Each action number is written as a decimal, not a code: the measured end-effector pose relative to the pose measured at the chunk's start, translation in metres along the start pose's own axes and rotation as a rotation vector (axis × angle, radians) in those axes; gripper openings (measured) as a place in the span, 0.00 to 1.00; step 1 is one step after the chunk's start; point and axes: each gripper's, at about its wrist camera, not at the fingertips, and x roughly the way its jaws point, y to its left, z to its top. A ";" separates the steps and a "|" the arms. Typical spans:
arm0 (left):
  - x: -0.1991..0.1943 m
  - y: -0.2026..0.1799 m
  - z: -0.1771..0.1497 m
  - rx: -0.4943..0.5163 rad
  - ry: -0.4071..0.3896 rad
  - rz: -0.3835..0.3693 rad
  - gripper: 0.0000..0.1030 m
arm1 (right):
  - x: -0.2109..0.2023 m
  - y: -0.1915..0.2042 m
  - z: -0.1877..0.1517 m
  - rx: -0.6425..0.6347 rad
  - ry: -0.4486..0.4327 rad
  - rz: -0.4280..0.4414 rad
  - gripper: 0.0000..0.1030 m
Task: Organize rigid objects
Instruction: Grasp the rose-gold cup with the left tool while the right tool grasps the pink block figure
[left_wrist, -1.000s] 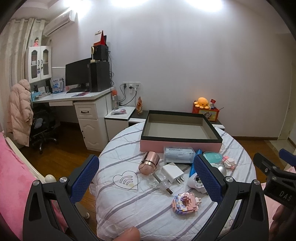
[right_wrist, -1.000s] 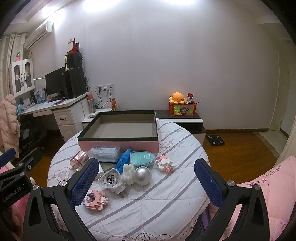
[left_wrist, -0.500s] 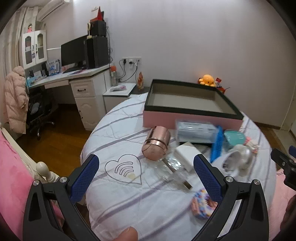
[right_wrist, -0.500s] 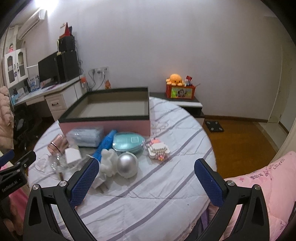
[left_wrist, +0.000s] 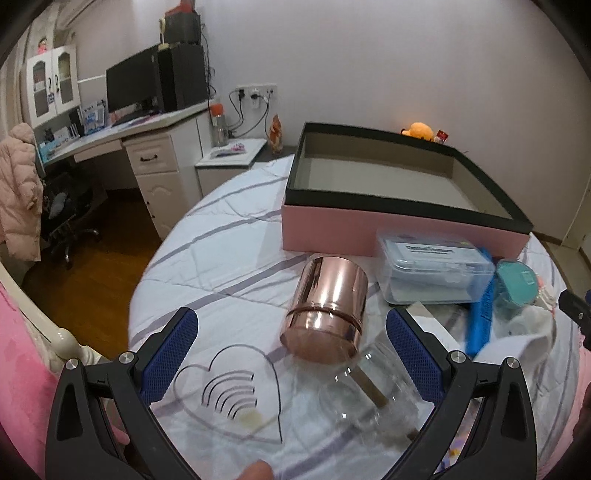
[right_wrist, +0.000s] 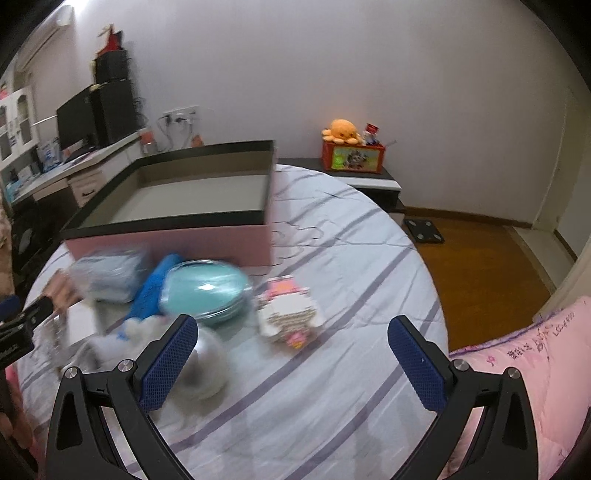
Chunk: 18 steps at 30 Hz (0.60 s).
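A rose-gold metal cup (left_wrist: 327, 308) lies on its side on the round table, just ahead of my open left gripper (left_wrist: 291, 349). A clear glass piece (left_wrist: 364, 397) lies between the left fingers. Behind the cup sits a clear plastic case (left_wrist: 434, 267), with a blue comb (left_wrist: 480, 314) and a teal round tin (left_wrist: 515, 284) to its right. The pink box with black rim (left_wrist: 369, 225) stands empty behind. My right gripper (right_wrist: 291, 356) is open above a pink-white block figure (right_wrist: 290, 312), with a silver ball (right_wrist: 207, 363) by its left finger and the teal tin (right_wrist: 205, 291) beyond.
A striped cloth with a heart drawing (left_wrist: 229, 387) covers the table (right_wrist: 351, 258). A white desk (left_wrist: 147, 155) with a monitor and an office chair stand at the left, a low shelf with an orange plush (right_wrist: 341, 131) at the back wall, pink bedding (right_wrist: 535, 354) at the right.
Both grippers have moved forward and down toward the table. The cup now fills the left view between the fingers. The block figure has come close under the right gripper. Both stay open.
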 end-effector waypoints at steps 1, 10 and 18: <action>0.004 0.000 0.001 -0.003 0.007 0.000 1.00 | 0.007 -0.003 0.002 -0.001 0.011 -0.010 1.00; 0.033 0.000 0.007 -0.012 0.111 -0.034 0.96 | 0.044 -0.010 0.003 -0.031 0.092 -0.010 1.00; 0.039 -0.005 0.009 0.010 0.133 -0.069 0.57 | 0.059 -0.012 0.010 -0.019 0.107 0.084 0.80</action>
